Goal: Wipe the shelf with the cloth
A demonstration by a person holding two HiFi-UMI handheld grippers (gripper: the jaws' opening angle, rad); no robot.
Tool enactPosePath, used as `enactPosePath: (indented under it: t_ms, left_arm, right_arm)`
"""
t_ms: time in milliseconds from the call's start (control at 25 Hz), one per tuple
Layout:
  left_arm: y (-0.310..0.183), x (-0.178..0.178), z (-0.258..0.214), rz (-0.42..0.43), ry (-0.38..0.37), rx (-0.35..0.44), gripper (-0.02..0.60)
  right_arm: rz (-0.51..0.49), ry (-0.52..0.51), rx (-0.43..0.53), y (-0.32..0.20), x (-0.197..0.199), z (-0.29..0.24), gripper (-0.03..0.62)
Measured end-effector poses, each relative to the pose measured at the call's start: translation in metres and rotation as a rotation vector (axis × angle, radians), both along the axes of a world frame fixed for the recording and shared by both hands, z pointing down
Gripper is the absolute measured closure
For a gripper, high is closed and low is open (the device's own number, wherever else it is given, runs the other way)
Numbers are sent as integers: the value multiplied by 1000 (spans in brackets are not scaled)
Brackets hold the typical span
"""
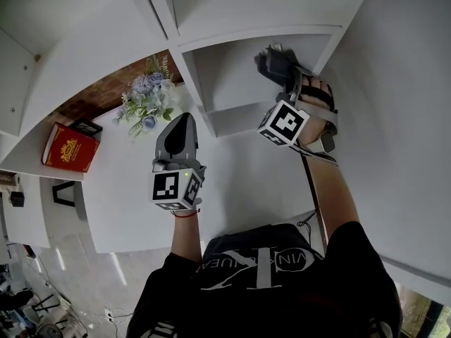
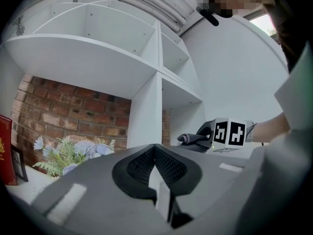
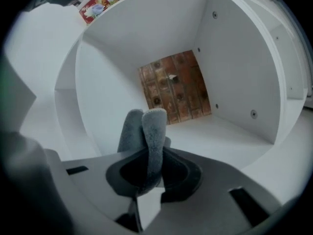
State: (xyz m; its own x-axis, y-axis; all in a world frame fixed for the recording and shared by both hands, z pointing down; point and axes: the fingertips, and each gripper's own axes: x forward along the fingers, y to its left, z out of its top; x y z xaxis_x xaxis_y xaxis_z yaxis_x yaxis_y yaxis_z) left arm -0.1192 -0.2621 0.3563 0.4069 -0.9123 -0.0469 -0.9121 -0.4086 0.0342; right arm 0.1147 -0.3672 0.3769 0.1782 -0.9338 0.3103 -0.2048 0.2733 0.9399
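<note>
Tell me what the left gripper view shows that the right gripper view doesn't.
Left gripper view only: the left gripper, jaws together and empty, and the other gripper's marker cube. Right gripper view only: a straight look into one compartment, past the right gripper shut on the grey cloth. Both: the white shelf, the brick wall, that cloth.

Both tongs are matte grey plastic with rounded shells. Behind the jaws, the left tongs and the right tongs each carry a white cube printed with black square markers, and a small green light glows on the left one's cube. The pads are dark and finely ribbed. Grey-and-black straps sit beside the right tongs' cube, and a thin dark cable trails back from it. Just behind the left tongs' cube is a thin red wrist thread. The person wears a black short-sleeved T-shirt with pale lettering.
</note>
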Motion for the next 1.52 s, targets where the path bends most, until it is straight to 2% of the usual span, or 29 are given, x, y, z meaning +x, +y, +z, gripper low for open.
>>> enactPosePath:
  t_ms: [120, 440, 880, 1240, 1520]
  left_arm:
    - [-1, 0, 0, 5, 9, 0, 571]
    - [-1, -1, 0, 10, 21, 6, 569]
    - [4, 0, -2, 12, 28, 12, 570]
    - [10, 2, -6, 8, 25, 17, 569]
    - [18, -1, -12, -16, 12, 32, 571]
  right_arm:
    - [5, 30, -2, 2, 5, -11, 536]
    - [-27, 29, 41, 2, 6, -57, 534]
    - [-104, 76, 180, 4, 4, -124, 536]
    - [-123, 46, 248, 19, 7, -135, 536]
    - [-128, 27, 230, 29, 9, -123, 536]
